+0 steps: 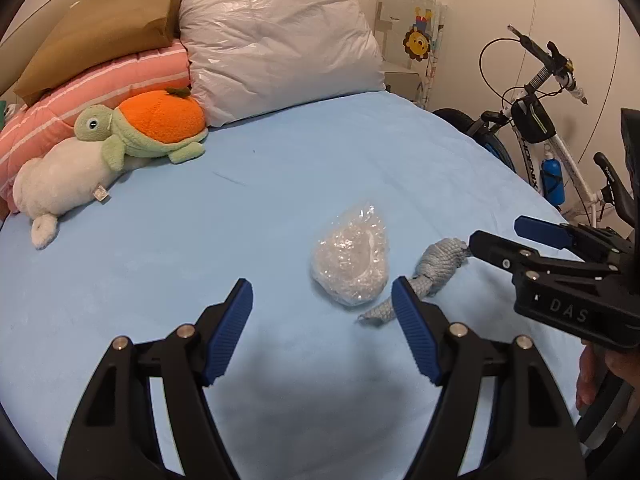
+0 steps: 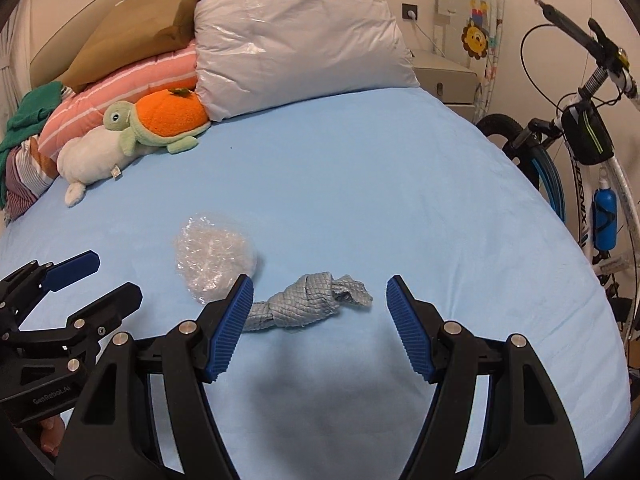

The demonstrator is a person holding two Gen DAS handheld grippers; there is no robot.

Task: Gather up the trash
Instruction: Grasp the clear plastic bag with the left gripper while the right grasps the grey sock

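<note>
Bedroom, cream walls, a bed [image 1: 280,184] under a smooth pale-blue fitted sheet, faintly wrinkled toward the edges. At the head: a puffy pillow [image 1: 276,48] in glossy, crinkled translucent plastic, a tan cushion [image 1: 108,28] slumped over a pink quilted roll with white stripes [image 1: 120,76]. In front of those, a fuzzy plush turtle [image 1: 148,128] with green limbs and a rounded orange shell like a tangerine, draped over a soft white plush seal [image 1: 60,184]. Beside the bed on the right, a white-framed bicycle [image 2: 592,152] with a blue bottle in its cage.

Mid-sheet, two bits of trash, just beside each other but not clearly touching: a crumpled clear plastic wad [image 1: 352,260], roughly teardrop-shaped and shiny; and a grey twisted rag [image 2: 304,304], waffle-textured, knotted into a lumpy rope with a frayed end.

Left gripper [image 1: 322,328]: black angular arms, ribbed blue pads, fingers spread wide, hovering over the sheet just short of the plastic wad, gripping nothing.

Right gripper [image 2: 320,324]: same build, fingers likewise spread wide, empty, the rag lying between and slightly beyond the tips.
</note>
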